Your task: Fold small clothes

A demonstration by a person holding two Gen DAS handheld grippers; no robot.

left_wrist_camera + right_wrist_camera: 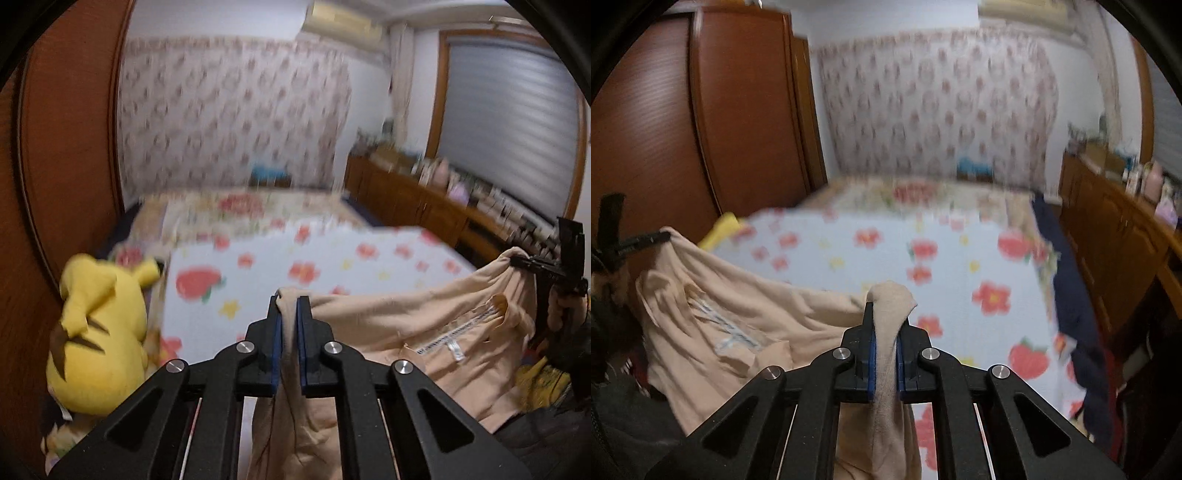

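Note:
A beige garment (424,325) hangs stretched in the air between my two grippers, above the bed. Its inner white label (454,334) faces the cameras. My left gripper (290,306) is shut on one corner of the garment. My right gripper (886,314) is shut on the other corner, and cloth bunches over its fingertips. The garment also shows in the right wrist view (746,317). Each gripper shows in the other's view, the right one (517,260) at far right and the left one (663,236) at far left.
A bed with a pale blue flowered cover (332,266) lies ahead and below. A yellow plush toy (99,332) sits at its left edge. A brown wardrobe (701,110) stands on the left. A wooden cabinet (424,199) with small items runs along the right.

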